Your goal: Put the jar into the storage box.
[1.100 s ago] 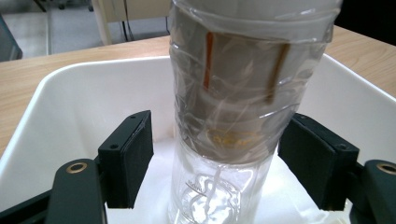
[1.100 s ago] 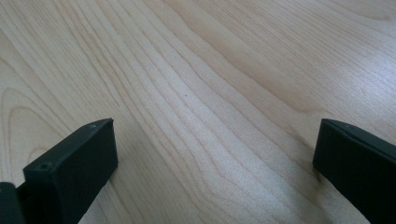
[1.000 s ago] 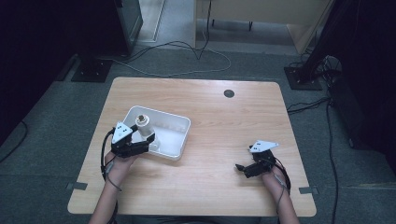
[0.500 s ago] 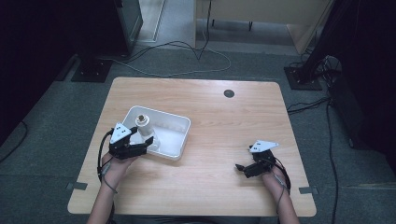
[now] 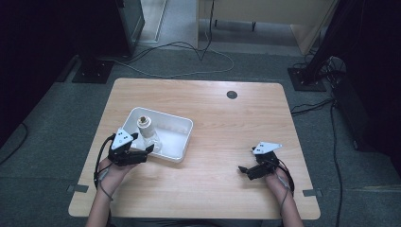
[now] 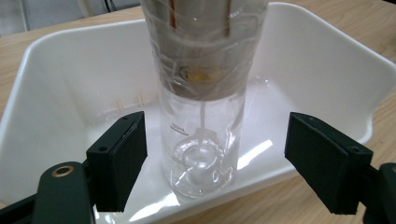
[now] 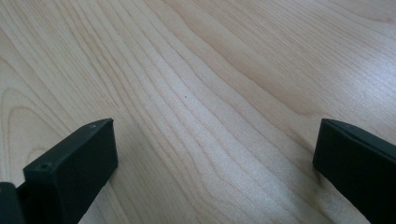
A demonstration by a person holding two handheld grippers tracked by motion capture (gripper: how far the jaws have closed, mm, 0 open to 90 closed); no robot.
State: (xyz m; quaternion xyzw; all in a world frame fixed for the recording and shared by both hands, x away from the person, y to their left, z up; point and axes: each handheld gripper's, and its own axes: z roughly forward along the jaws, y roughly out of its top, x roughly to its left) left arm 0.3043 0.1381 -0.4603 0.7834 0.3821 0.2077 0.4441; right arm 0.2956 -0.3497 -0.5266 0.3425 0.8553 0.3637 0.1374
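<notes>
1. High view: A pale wooden counter (image 5: 222, 123) filled the middle of the frame, with grey carpet and loose cables around it. A white tray (image 5: 182, 137) sat left of centre, and a clear bottle (image 5: 146, 131) with a pale wrapped top stood upright in the tray's left end. That upright stance probably left its sides free for a sideways grab. The left claw (image 5: 149, 149) lay at the lower left of the tray, its tips over the near rim and pointing at the bottle. The right claw (image 5: 242, 169) rested low toward the lower right of the frame, well apart from the tray, seemingly parked out of the way.

2. Left gripper view: The bottle (image 6: 201, 93) rose through the centre and ran off the top edge. Its lower part was clear glass, and its upper part was wrapped in a tan band under crinkled film. It stood on the floor of the tray (image 6: 317, 65), whose walls curved round behind it. The left claw (image 6: 219, 158) was spread wide, one black jaw at each side of the bottle with a gap on both sides, so nothing was gripped. I judged that spacing as lined up to close on the glass body below the wrapping.

3. Right gripper view: Bare wood grain of the counter (image 7: 210, 93) ran across the frame. The right claw (image 7: 215, 163) was spread wide, one jaw at each lower corner, with nothing between them, which suited a hand merely waiting.
</notes>
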